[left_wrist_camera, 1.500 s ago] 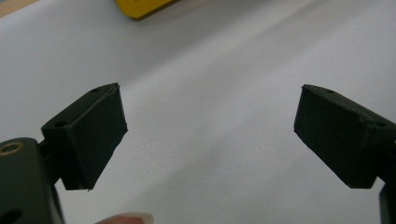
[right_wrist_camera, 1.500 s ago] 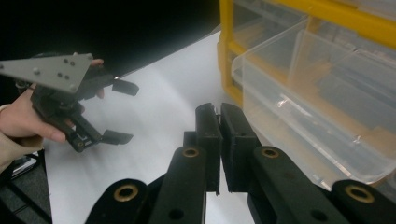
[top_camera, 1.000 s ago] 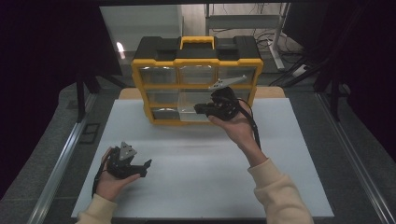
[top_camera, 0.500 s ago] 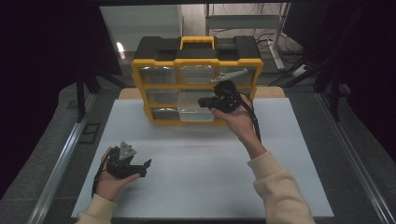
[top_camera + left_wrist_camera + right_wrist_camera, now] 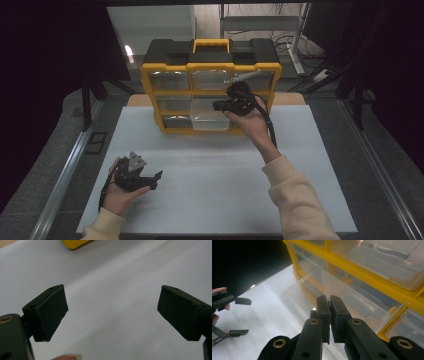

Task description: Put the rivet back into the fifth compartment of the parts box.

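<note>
While drawer (image 5: 210, 114) juts, white mat (image 5: 215, 175) bare

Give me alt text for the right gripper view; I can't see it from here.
The right gripper has its two black jaws shut on the thin front edge of a clear drawer that stands pulled out of the yellow organizer. At far left, over the white table, the left gripper is open.
</note>
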`<state>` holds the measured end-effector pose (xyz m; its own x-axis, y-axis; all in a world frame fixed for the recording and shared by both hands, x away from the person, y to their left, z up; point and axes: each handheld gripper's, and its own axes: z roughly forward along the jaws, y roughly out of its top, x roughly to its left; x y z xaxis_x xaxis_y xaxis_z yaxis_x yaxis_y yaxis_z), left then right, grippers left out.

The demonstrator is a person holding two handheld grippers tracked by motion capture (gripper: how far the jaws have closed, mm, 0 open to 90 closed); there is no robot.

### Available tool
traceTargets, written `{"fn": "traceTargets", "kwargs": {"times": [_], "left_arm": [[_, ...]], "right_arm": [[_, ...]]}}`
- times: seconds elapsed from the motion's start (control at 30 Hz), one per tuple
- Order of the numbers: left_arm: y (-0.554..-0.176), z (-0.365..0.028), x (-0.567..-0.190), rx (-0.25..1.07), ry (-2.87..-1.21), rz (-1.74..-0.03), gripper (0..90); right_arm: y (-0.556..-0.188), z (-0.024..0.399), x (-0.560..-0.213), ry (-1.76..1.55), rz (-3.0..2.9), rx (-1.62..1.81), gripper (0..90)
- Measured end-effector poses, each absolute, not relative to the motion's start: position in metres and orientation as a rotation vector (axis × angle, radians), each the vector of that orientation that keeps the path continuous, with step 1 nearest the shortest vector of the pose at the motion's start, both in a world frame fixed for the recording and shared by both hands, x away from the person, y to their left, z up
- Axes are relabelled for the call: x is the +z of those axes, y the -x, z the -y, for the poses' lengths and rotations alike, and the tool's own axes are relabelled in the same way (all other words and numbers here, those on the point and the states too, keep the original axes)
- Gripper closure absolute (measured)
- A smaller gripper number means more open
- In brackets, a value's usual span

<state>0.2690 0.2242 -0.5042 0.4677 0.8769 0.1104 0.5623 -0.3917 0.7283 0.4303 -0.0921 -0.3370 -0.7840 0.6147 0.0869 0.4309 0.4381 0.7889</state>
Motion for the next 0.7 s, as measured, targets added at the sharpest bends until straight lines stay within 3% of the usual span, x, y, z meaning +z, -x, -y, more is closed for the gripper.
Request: {"fn": "traceTargets", "kwargs": {"times": [0.43, 0.47, 0.5, 0.53, 0.6, 0.7], "left_arm": [[-0.2691, -0.2241, -0.5045, 0.654, -2.097, -1.191, 9.8], [-0.2691, -0.224, -0.5044, 0.655, -2.098, -1.189, 9.8], [-0.2691, -0.2239, -0.5045, 0.655, -2.098, -1.189, 9.8], [-0.2692, -0.2239, -0.5045, 0.654, -2.098, -1.19, 9.8], [-0.2692, -0.2237, -0.5047, 0.654, -2.098, -1.19, 9.8], [-0.2687, -0.2241, -0.5046, 0.652, -2.095, -1.192, 9.8]], "right_arm": [[-0.4404, 0.0874, -0.3405, -0.922, -2.47, 1.231, 86.0], [-0.44, 0.0873, -0.3406, -0.908, -2.466, 1.235, 82.4], [-0.439, 0.087, -0.3401, -0.889, -2.448, 1.243, 66.5], [-0.4384, 0.0866, -0.3398, -0.889, -2.438, 1.246, 56.9], [-0.4373, 0.0857, -0.34, -0.882, -2.439, 1.245, 46.1], [-0.4346, 0.0844, -0.341, -0.864, -2.442, 1.24, 37.2]]}}
